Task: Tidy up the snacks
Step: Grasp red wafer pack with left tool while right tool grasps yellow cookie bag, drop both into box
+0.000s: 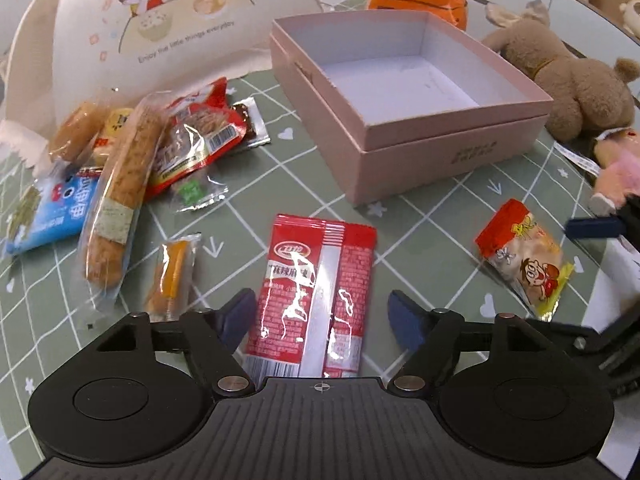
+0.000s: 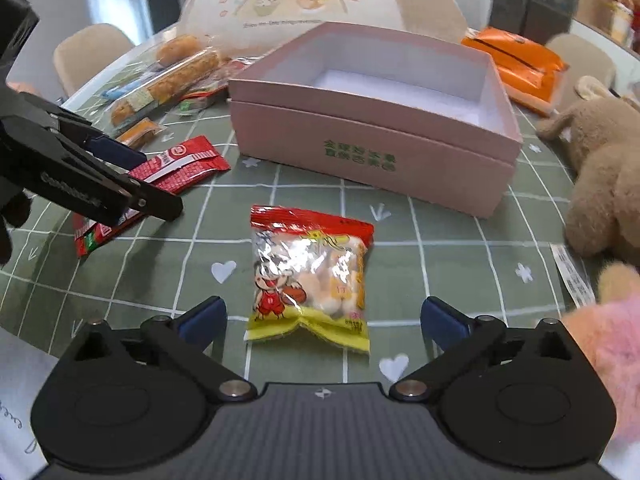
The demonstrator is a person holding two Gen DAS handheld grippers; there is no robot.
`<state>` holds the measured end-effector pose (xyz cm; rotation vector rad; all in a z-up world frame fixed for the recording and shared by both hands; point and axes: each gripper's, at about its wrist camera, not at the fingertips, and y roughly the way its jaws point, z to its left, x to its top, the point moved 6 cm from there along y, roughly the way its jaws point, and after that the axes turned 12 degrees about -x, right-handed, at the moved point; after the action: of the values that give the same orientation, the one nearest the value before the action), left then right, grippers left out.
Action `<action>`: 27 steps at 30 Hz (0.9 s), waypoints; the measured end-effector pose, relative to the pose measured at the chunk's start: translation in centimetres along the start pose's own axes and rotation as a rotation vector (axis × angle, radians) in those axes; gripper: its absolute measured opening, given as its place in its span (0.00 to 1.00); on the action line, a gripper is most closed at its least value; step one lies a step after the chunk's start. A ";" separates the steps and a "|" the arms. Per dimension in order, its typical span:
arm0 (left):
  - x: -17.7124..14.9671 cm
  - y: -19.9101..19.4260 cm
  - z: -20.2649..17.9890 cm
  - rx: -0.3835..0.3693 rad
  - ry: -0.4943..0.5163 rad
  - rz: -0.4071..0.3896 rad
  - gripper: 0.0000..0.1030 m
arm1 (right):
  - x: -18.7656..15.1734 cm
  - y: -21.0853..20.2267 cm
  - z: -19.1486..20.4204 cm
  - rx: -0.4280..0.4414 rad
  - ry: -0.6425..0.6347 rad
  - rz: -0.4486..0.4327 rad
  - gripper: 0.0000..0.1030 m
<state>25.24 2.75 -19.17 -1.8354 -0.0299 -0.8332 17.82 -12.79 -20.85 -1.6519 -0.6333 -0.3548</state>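
1. Here, the left tongs (image 1: 322, 314) gape wide astride the red spicy-strip packet (image 1: 314, 296), lying flat on the counter (image 1: 248, 216).
2. The right tongs (image 2: 322, 318), equally wide, frame the rice-cracker bag (image 2: 310, 276); each should pinch mid-packet, then lift toward the empty pink box (image 2: 372, 160).

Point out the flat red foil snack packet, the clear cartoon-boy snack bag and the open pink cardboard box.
flat red foil snack packet (image 1: 316, 292): left wrist view, middle of its printed face.
clear cartoon-boy snack bag (image 2: 310, 276): right wrist view, centre of the clear front.
open pink cardboard box (image 2: 360, 160): right wrist view, near side wall.
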 end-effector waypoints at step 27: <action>2.9 -12.8 -7.4 -0.118 -0.438 -0.387 0.49 | 5.7 -5.8 -5.4 0.178 -0.013 -0.078 0.48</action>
<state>18.55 1.12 -5.84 -2.1292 -0.6428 -0.6854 19.61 -16.45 -11.92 -1.4635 -0.7195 -0.3341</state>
